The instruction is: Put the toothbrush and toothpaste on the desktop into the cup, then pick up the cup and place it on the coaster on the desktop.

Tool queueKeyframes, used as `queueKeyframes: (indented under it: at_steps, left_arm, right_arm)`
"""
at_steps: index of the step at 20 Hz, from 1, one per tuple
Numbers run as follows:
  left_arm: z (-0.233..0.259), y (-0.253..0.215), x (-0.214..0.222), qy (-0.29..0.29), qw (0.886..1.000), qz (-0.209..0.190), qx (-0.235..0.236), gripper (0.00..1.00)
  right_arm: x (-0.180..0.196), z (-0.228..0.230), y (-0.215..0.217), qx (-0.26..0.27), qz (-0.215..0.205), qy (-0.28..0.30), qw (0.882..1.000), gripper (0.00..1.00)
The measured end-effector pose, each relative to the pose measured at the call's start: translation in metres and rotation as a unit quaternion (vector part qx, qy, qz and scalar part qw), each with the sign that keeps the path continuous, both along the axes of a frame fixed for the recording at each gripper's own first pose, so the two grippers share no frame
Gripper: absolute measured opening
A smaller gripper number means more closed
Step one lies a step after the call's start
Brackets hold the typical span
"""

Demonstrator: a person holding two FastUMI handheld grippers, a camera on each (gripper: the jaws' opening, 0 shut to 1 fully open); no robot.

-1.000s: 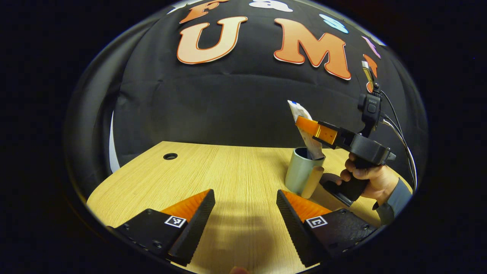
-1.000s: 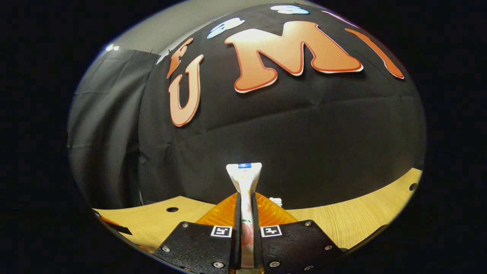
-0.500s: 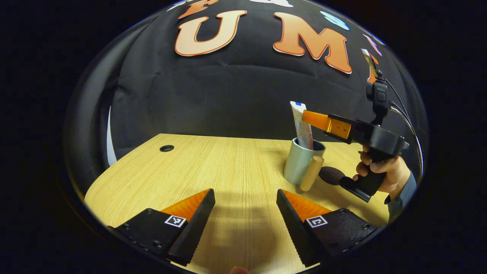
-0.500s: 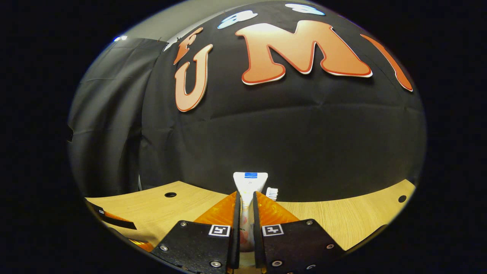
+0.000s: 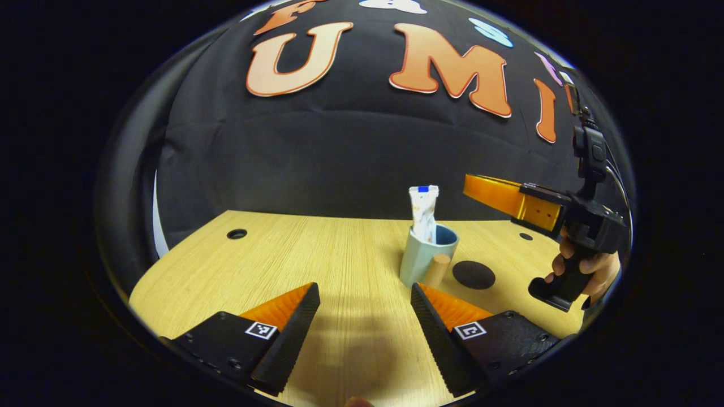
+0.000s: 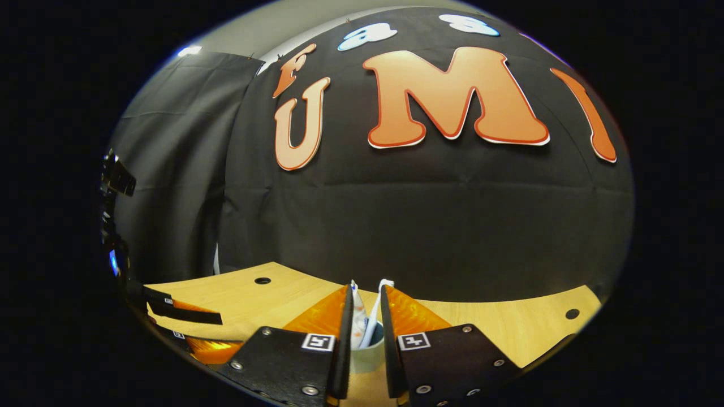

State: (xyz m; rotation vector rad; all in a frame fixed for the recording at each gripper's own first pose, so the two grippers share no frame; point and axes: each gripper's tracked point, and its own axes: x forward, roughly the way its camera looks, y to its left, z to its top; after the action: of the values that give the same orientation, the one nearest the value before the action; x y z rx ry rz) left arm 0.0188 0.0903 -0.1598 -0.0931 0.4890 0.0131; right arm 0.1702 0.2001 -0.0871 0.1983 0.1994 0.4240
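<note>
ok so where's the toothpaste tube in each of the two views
Left gripper view: the toothpaste tube stands upright in the cup, right of centre, on the desk.
Right gripper view: the tube's top sits low at centre, seen between this gripper's own fingers, beside the toothbrush.
Shared landmark: the cup, with the tube poking out of it in both.

Left gripper view: low over the desktop [image 5: 294, 249], near side of the cup [image 5: 421, 257], facing the booth wall, cup well ahead. Right gripper view: close above and behind the cup [image 6: 365, 353], facing the same wall. Shared: cup, desktop [image 6: 509, 328], wall.
</note>
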Motion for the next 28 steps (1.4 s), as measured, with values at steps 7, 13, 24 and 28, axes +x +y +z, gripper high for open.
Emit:
queueKeyframes:
  at_steps: [7,13,24,28]
  left_arm:
    - [0.017,-0.04,0.027,0.012,0.999,-0.044,0.002,0.97]
    - [0.022,-0.078,0.052,0.076,0.992,-0.1,-0.023,0.98]
    - [-0.031,-0.113,0.082,0.249,0.956,-0.149,0.037,0.98]
    - [-0.066,-0.105,0.083,0.298,0.94,-0.15,0.069,0.98]
  right_arm:
    - [-0.037,0.024,-0.058,0.003,-0.029,-0.016,0.999,0.78]
    - [-0.075,0.053,-0.101,0.009,-0.046,-0.048,0.998,0.89]
    - [-0.134,0.037,-0.181,0.003,-0.106,-0.054,0.993,0.91]
    - [-0.148,0.04,-0.193,0.01,-0.106,-0.06,0.993,0.91]
